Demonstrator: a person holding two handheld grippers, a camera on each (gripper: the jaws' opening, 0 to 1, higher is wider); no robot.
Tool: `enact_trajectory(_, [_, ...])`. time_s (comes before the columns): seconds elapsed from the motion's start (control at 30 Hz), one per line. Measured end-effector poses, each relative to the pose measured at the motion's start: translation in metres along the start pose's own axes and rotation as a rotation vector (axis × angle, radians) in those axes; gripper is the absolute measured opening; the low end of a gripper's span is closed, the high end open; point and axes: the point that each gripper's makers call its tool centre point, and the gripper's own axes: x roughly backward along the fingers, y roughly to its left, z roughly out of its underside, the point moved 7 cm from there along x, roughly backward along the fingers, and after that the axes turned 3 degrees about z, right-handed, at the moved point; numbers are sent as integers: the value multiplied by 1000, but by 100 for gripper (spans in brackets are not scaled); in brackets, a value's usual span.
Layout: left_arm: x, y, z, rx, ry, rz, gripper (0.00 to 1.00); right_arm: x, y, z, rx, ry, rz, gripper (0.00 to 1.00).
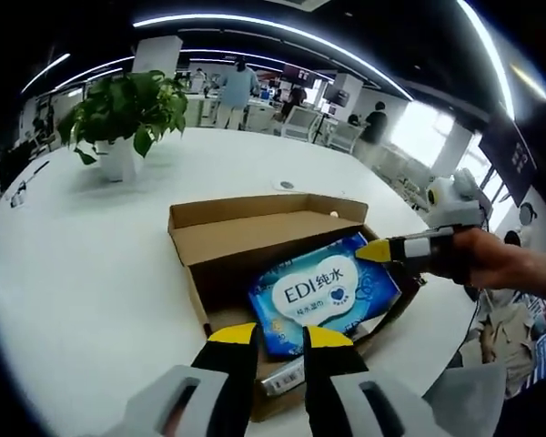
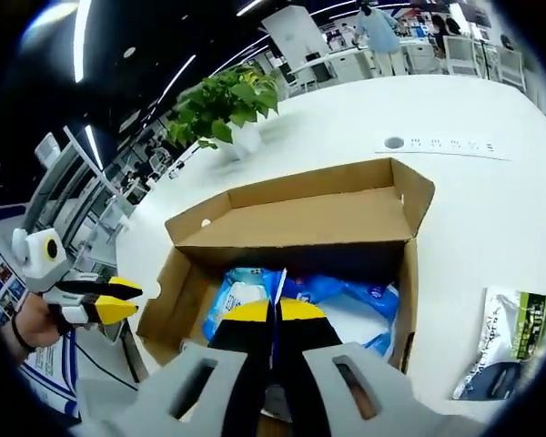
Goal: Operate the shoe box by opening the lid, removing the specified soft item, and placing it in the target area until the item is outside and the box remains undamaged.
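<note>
An open brown shoe box [image 1: 220, 238] [image 2: 409, 273] lies on the white table, its lid folded back. A blue pack of wet wipes [image 1: 323, 291] [image 2: 355, 305] lies inside it. My right gripper [image 2: 274, 312] is shut on a thin raised edge of the pack; in the left gripper view it [image 1: 382, 251] comes in from the right, held by a hand, with its yellow tip at the pack's far corner. My left gripper [image 1: 280, 339] hovers at the box's near wall, jaws slightly apart and holding nothing. The right gripper view shows it [image 2: 127, 301] just outside the box's left side.
A potted plant [image 1: 118, 118] [image 2: 223, 109] stands farther along the white table [image 1: 91, 264]. A green and white packet [image 2: 510, 341] lies to the right of the box. A socket panel [image 2: 446, 144] is set in the tabletop. People stand at desks far behind.
</note>
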Motion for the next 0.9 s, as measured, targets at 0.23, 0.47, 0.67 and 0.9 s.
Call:
enact_trajectory(0.23, [-18, -2, -1, -6, 35, 20, 19, 15, -5, 0, -27, -31, 7, 0])
enact_trajectory(0.47, [-40, -6, 0, -9, 77, 41, 20, 29, -22, 3, -65, -54, 33, 0])
enact_trajectory(0.67, [-62, -4, 0, -11, 111, 54, 20, 32, -31, 7, -90, -58, 42, 0])
enact_trajectory(0.9, [-83, -3, 5, -11, 171, 63, 20, 31, -35, 11, -123, -70, 35, 0])
